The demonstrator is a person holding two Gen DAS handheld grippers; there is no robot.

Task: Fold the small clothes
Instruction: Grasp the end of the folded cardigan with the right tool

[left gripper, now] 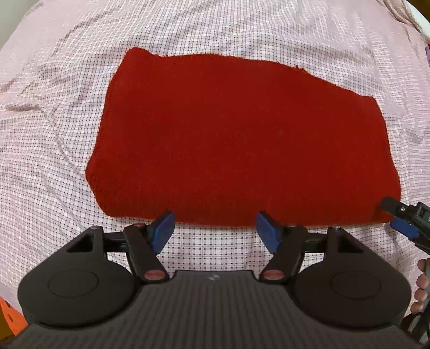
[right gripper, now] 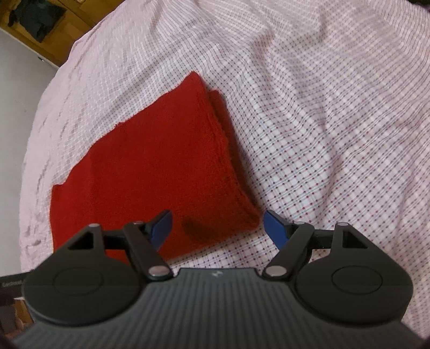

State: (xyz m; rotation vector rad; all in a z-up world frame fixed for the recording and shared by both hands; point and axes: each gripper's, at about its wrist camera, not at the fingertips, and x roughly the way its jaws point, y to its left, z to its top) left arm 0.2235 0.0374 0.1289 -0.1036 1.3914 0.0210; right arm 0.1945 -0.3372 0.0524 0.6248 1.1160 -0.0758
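Observation:
A red knitted garment (left gripper: 236,139) lies flat and folded on the checked bedsheet; in the right wrist view the garment (right gripper: 150,171) shows stacked layers along its right edge. My left gripper (left gripper: 213,231) is open and empty, its blue pads just short of the garment's near hem. My right gripper (right gripper: 217,228) is open and empty, hovering over the garment's near right corner, with its left finger over the cloth and its right finger over the sheet. The right gripper also shows in the left wrist view (left gripper: 400,217) at that corner.
The pink-and-white checked sheet (left gripper: 53,134) covers the whole bed and is wrinkled around the garment; it also fills the right wrist view (right gripper: 322,120). A wooden cabinet (right gripper: 40,24) and a grey wall stand beyond the bed's far left edge.

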